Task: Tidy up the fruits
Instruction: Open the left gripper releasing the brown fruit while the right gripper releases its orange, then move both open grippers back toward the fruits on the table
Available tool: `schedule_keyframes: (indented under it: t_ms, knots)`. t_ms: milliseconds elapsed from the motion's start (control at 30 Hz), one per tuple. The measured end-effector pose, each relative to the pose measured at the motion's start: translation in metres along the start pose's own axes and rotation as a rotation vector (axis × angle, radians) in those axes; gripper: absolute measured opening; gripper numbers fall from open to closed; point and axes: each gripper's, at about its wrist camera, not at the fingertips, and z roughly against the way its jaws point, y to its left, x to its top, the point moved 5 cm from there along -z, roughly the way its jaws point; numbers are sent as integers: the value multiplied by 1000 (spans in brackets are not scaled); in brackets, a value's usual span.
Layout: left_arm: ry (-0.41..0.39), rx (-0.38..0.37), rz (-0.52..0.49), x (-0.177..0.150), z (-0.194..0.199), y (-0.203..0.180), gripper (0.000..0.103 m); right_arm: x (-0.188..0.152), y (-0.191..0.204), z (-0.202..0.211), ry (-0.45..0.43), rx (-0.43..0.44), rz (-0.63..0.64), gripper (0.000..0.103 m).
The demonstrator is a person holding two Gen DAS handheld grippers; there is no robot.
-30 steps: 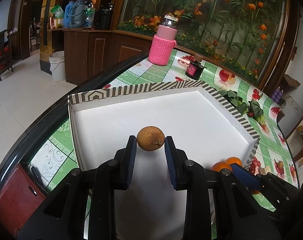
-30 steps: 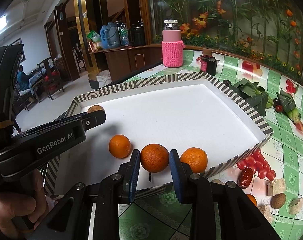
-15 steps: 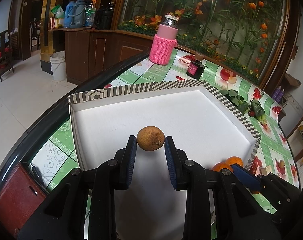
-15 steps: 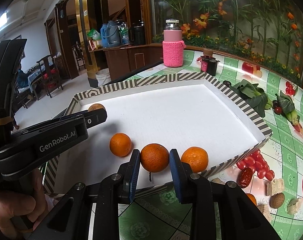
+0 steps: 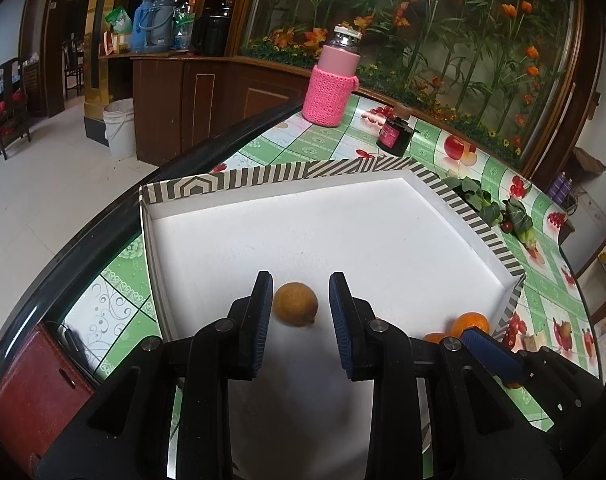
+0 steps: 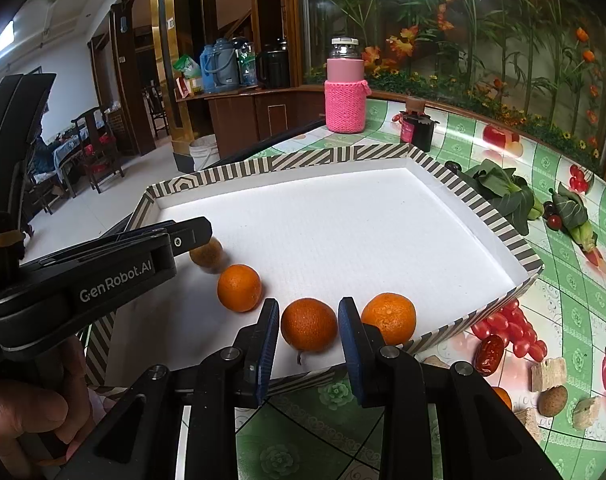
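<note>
The left gripper (image 5: 296, 306) stands with jaws apart around a brown round fruit (image 5: 295, 303) lying on the white floor of the striped-rim tray (image 5: 263, 174), gaps showing either side; the right gripper (image 6: 309, 330) clamps the middle orange (image 6: 309, 330) of three; another orange (image 6: 239, 288) lies to its left, a third (image 6: 389, 317) to its right.

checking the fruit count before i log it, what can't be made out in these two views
- Right wrist view: whether the right gripper presses the middle orange or just flanks it.
- Right wrist view: brown fruit partly covered by the left gripper's finger.
- Left wrist view: oranges mostly hidden behind the right gripper; count unclear there.
- Dark jar: label too small to read.
</note>
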Motion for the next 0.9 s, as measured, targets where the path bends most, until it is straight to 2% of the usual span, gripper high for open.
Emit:
schedule_keyframes:
  t_ms: [200,433,467,533,633,733,800,900]
  knots:
    - [4,4,-2,0,0,0,28,0,-1,3,-15,2,-7,29]
    - [9,11,-9,-1,1,0,28,0,-12,30,-130,-71,-49,29]
    - [10,8,-9,-1,0,0,30,-2,-15,33,-135,-76,-58,29]
    - [6,-1,-10,-1,1,-1,41,-7,-25,41,-144,-88,-77,29]
    - [-8,-20,-14,0,3,-5,45,-19,-50,57,-152,-123,-111,29]
    - [-42,-97,-15,4,12,-12,45,-36,-82,74,-138,-151,-160,29]
    - [-80,-188,-33,6,23,-23,45,-46,-99,83,-125,-159,-190,29]
    - [-120,-371,-123,3,44,-51,45,-64,-124,99,-99,-171,-233,29]
